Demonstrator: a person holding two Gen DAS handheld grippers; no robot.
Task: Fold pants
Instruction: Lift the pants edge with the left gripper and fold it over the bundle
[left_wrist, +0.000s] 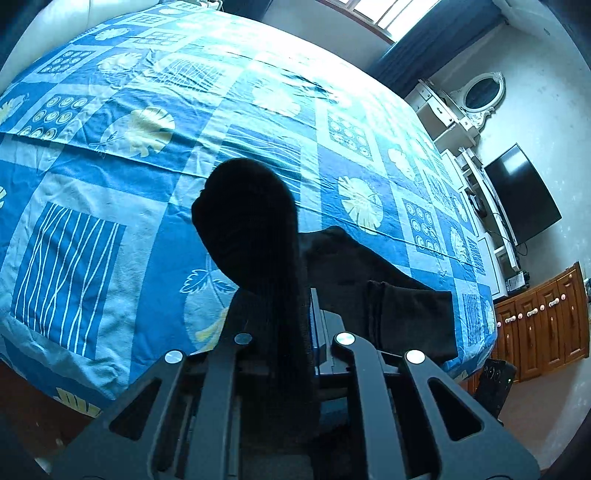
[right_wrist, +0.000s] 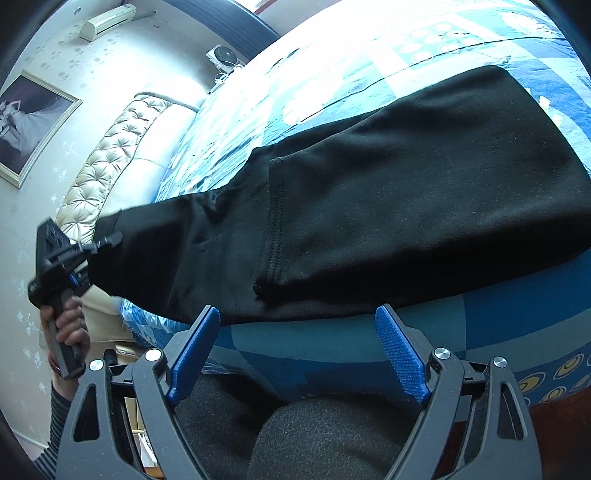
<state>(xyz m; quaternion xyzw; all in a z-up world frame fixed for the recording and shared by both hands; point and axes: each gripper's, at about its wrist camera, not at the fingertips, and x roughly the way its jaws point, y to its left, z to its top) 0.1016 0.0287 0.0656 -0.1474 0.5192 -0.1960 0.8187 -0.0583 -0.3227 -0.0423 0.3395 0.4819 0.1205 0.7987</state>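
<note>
Left gripper (right_wrist: 98, 245) at 9 o'clock, clamped on one end of black pants (right_wrist: 369, 206) lying across patterned bedspread (right_wrist: 498, 317); right gripper (right_wrist: 299, 350) at 6 o'clock, jaws apart, pants just beyond at 12.

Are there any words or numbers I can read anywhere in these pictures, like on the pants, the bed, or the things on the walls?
No text can be read in either view.
black pants: no label or logo shows.
bedsheet: only leaf, circle and stripe patterns, no words.
air conditioner: any marking is too small and washed out to read.
framed picture: an image only, no caption shows.
TV: screen dark, no brand legible.
</note>
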